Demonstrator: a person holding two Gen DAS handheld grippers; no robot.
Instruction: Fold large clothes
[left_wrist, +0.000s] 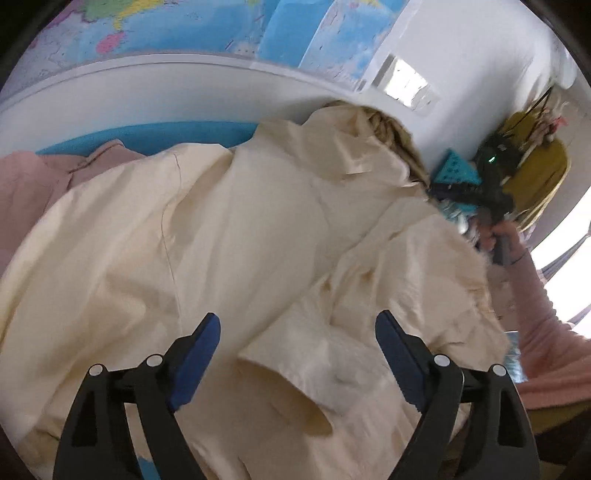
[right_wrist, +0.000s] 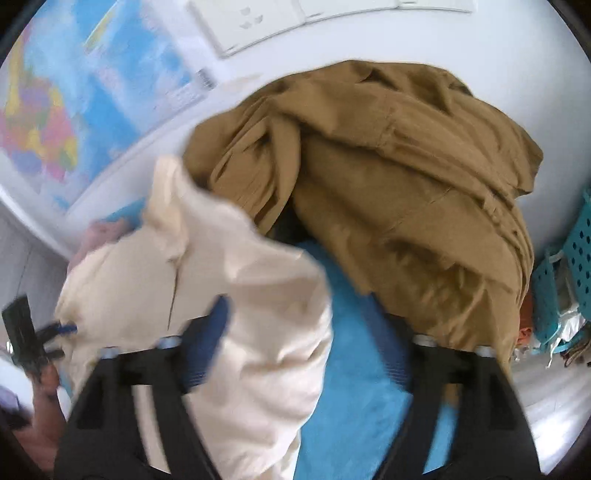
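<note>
A large cream garment (left_wrist: 229, 229) lies spread and rumpled over the blue mat (left_wrist: 147, 134). My left gripper (left_wrist: 297, 332) is open just above it, near a folded cuff, holding nothing. My right gripper (right_wrist: 299, 332) is open over the blue mat (right_wrist: 354, 387), with the cream garment (right_wrist: 229, 295) under its left finger and a brown garment (right_wrist: 388, 177) heaped ahead. The right gripper also shows in the left wrist view (left_wrist: 491, 184) at the garment's far right edge. The right wrist view is blurred.
A pink garment (left_wrist: 33, 184) lies at the left of the mat. A teal perforated basket (right_wrist: 576, 266) stands at the right. A map (left_wrist: 221, 26) hangs on the white wall behind. A yellow-cushioned chair (left_wrist: 535, 173) stands at the far right.
</note>
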